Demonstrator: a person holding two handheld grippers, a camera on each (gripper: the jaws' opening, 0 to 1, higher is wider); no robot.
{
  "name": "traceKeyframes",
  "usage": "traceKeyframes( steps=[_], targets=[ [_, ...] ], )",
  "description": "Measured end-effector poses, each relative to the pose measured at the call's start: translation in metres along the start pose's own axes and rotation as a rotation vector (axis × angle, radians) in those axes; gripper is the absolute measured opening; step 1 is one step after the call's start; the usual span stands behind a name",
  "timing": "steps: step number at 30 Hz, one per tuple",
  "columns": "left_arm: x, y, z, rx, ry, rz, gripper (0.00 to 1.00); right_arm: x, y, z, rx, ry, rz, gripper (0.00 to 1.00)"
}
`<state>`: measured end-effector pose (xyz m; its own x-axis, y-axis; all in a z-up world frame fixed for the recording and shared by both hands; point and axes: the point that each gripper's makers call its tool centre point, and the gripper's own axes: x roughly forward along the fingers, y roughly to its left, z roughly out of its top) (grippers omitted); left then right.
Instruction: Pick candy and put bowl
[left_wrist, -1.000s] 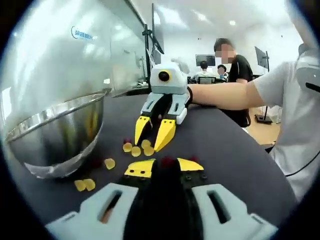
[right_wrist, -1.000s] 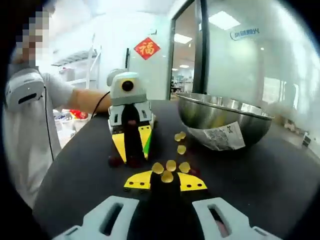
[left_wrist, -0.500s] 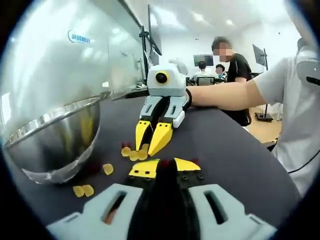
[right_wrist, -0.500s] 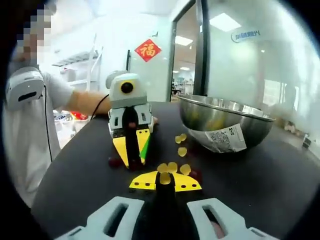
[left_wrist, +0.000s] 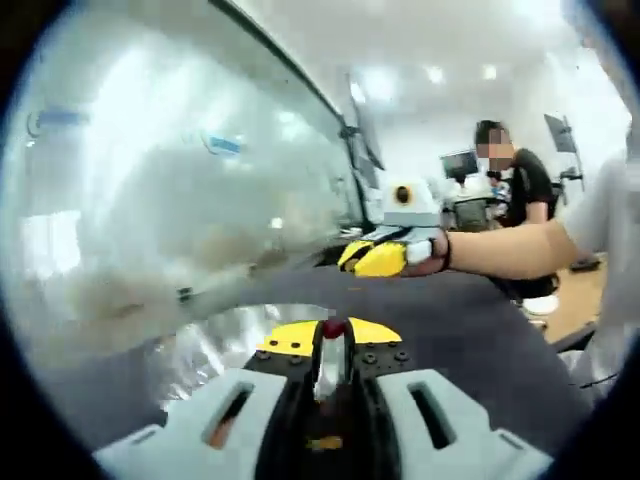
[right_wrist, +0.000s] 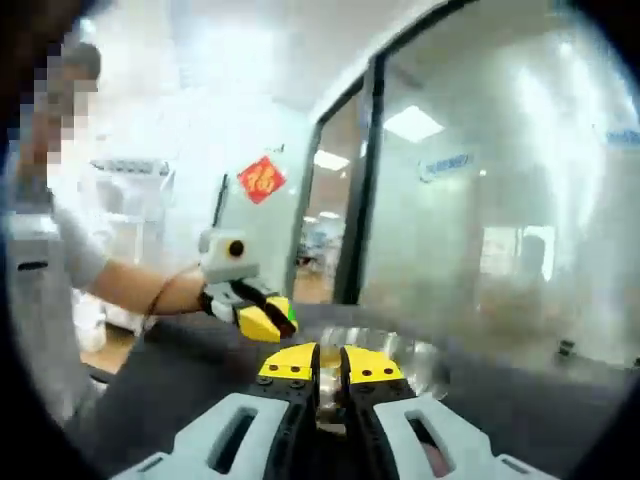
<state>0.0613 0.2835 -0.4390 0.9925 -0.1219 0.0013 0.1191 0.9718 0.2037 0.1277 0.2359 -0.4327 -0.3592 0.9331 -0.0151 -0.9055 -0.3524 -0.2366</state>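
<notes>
Both grippers hang in the air over the steel bowl (left_wrist: 225, 345), and both views are blurred. My left gripper (left_wrist: 333, 336) is shut on a small red candy (left_wrist: 333, 327) that shows between its yellow tips, with the bowl's shiny inside below. It also appears at the left of the right gripper view as the left gripper (right_wrist: 250, 315). My right gripper (right_wrist: 331, 358) has its jaws almost together above the bowl (right_wrist: 412, 350); the yellow candy it closed on is hidden between them. The right gripper (left_wrist: 372, 258) looks shut beyond the bowl, held by a hand.
A dark table (left_wrist: 480, 330) carries the bowl. A frosted glass wall (left_wrist: 150, 180) runs along one side. A person (left_wrist: 512, 180) sits in the background. A red paper sign (right_wrist: 260, 178) hangs on the far glass.
Both grippers have lifted off the table, away from the loose candies, and swung over the bowl. The left one carries the red candy. The right one closed on a yellow candy just before rising.
</notes>
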Motion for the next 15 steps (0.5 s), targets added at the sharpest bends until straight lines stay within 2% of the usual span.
traceKeyframes(
  steps=[1,4,6,7,9,10,11,12,15],
  targets=[
    [0.002,0.009,0.0,-0.001,0.009,0.022,0.03,0.009,-0.006,0.003,-0.023,0.004,-0.024,0.05],
    [0.008,0.036,0.003,-0.044,-0.005,0.104,0.04,0.025,-0.015,0.017,0.037,-0.053,-0.061,0.05],
    [0.009,0.043,0.005,-0.083,-0.036,0.142,0.05,0.033,-0.019,0.016,0.046,-0.051,-0.08,0.05],
    [0.01,0.046,0.0,-0.1,-0.033,0.152,0.07,0.037,-0.02,0.012,0.053,-0.039,-0.089,0.06],
    [0.012,0.043,-0.01,-0.103,-0.015,0.144,0.15,0.044,-0.012,-0.006,0.094,0.025,-0.058,0.18],
    [0.013,0.037,-0.015,-0.106,0.0,0.123,0.23,0.045,-0.009,-0.013,0.067,0.051,-0.049,0.24],
    [0.013,0.031,-0.017,-0.09,0.001,0.099,0.27,0.046,-0.014,-0.016,0.02,0.064,-0.067,0.22],
    [0.013,0.025,-0.016,-0.066,-0.011,0.073,0.28,0.043,-0.017,-0.021,0.037,0.087,-0.085,0.19],
    [0.011,0.019,-0.018,-0.06,0.004,0.065,0.27,0.036,-0.012,-0.015,0.087,0.051,-0.044,0.18]
  ],
)
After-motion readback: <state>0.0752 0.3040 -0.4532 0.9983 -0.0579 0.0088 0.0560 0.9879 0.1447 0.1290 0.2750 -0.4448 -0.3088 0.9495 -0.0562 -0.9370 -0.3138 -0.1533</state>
